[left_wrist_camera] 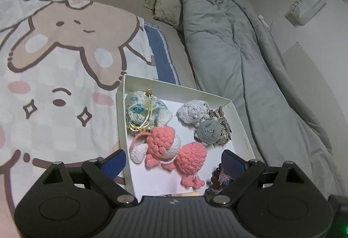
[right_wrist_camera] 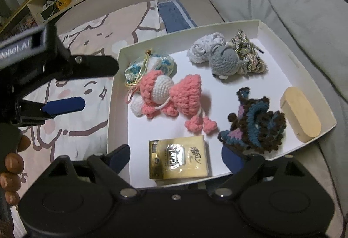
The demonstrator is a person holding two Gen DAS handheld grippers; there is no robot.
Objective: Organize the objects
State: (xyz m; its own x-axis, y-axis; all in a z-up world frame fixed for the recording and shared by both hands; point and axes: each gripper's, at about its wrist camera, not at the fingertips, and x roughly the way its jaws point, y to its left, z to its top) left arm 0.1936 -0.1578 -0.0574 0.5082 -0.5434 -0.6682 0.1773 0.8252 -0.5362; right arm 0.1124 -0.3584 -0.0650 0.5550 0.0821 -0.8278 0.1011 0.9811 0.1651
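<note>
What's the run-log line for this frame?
left gripper: open, empty | right gripper: open, empty | white box: holds crochet toys, pouch, gold pack

You've got the white box [right_wrist_camera: 322, 127] mid-frame holding pink crochet toys [right_wrist_camera: 174, 96], a gold packet [right_wrist_camera: 178, 159] and a wooden block [right_wrist_camera: 300, 116].
</note>
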